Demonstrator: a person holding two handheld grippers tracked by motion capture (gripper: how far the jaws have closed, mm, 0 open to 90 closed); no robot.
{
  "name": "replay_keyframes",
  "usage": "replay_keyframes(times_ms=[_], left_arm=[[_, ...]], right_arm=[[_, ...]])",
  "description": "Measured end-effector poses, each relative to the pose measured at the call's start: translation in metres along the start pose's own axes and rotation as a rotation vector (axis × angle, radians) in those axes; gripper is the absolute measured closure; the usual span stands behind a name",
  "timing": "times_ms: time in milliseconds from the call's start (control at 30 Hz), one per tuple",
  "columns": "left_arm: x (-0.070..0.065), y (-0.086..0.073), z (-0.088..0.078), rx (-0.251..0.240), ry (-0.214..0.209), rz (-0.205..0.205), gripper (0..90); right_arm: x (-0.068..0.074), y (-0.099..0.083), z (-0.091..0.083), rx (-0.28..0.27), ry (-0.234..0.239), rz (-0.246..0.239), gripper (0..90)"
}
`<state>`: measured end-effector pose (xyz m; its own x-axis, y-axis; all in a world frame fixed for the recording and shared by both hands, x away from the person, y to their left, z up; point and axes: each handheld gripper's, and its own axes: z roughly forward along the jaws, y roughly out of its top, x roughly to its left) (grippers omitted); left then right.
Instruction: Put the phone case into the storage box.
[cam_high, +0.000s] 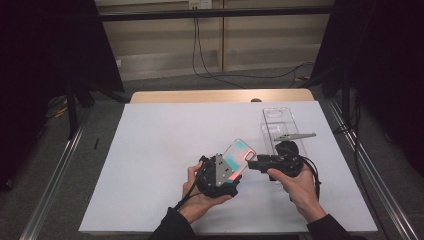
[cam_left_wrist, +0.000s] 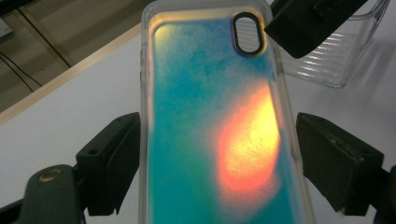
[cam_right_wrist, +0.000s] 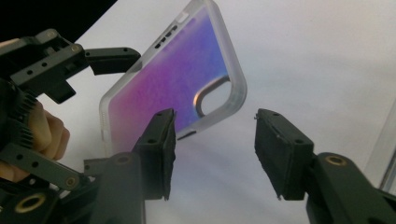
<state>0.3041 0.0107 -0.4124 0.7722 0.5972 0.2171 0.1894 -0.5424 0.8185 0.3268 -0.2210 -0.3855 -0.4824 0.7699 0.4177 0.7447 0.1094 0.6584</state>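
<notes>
Phone case (cam_high: 238, 156) held tilted above white mat (cam_high: 165, 150), long edges clamped in left gripper (cam_high: 220, 175). Right gripper (cam_high: 252, 164) at case's 3 o'clock, unclamped around camera-hole corner. Clear tray (cam_high: 280, 127) at 1 o'clock; bare mat toward 9 o'clock.

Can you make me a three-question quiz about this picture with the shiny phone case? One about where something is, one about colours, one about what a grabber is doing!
1. Where is the clear plastic box?
A. On the white table's right side
B. On the floor
C. In a hand

2. What colours shine on the phone case in the left gripper view?
A. Black and white
B. Blue-green with orange
C. Brown

3. What is the left gripper doing?
A. Lying on the table
B. Holding the box
C. Holding the case by its sides

Answers: A, it lies right of the hands; B, teal with an orange glow; C, its jaws flank the case.
</notes>
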Motion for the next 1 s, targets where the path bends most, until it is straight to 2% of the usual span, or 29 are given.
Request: replay_keyframes(times_ms=[167,233,433,633,1000], left_arm=[[-0.0011,0.0002,0.0001,-0.004,0.0,0.007,16.9],[-0.0015,0.0001,0.0006,-0.002,-0.002,0.005,16.9],[-0.0028,-0.0006,0.0015,-0.002,0.002,0.009,16.9],[-0.0033,-0.001,0.0024,-0.001,0.0,0.013,16.9],[-0.0048,-0.0025,0.0052,0.009,0.009,0.019,16.9]], right_arm=[[-0.0024,0.0014,0.0003,-0.006,0.006,0.028,55.2],[-0.0033,0.0016,0.0006,-0.006,0.019,0.044,61.7],[-0.0042,0.0022,0.0035,0.011,0.036,0.074,62.7],[-0.0075,0.0028,0.0059,0.018,0.066,0.128,64.5],[-0.0078,0.0022,0.0076,0.019,0.062,0.152,69.0]])
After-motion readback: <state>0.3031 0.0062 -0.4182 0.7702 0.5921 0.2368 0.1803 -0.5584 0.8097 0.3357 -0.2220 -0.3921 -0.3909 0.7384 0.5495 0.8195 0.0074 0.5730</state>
